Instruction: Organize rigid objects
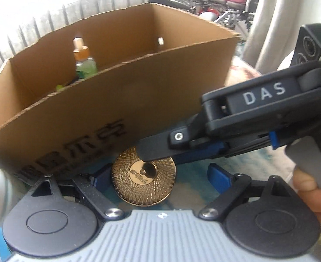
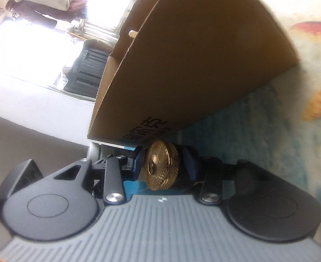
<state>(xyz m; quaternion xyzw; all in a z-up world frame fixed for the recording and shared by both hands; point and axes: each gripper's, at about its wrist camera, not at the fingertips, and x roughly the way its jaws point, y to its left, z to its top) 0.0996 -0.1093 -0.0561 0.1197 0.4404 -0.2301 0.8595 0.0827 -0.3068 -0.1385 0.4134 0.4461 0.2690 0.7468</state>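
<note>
An open cardboard box (image 1: 108, 91) with dark printed characters on its near wall is seen standing on a counter covered by a cloth (image 2: 258, 135) patterned in blue, white and orange. Inside the box, a small bottle (image 1: 84, 61) with green contents, an orange collar and a pale dropper cap is seen upright against the far left wall; a small white peg (image 1: 160, 41) is visible on the far wall. Behind the box, a window grille, hanging fabric and some metal frames are seen, blurred. The right gripper (image 2: 165, 164) is brought in low from the right side in the left wrist view, held by a hand (image 1: 313, 196) of which only the fingers are shown. Its blue pads (image 2: 138, 163) are seen on either side of a round gold tin (image 2: 161, 167) with a knurled rim, a finely patterned lid and a smooth centre disc. The left pad seems pressed to the tin, while contact on the right side cannot be told for sure. The tin is found on the counter just in front of the box's near wall, close to the printed characters. The left gripper (image 1: 158, 176) is held above and behind the tin, its blue fingers (image 1: 217, 175) spread well apart on either side of it, with nothing clamped.
</note>
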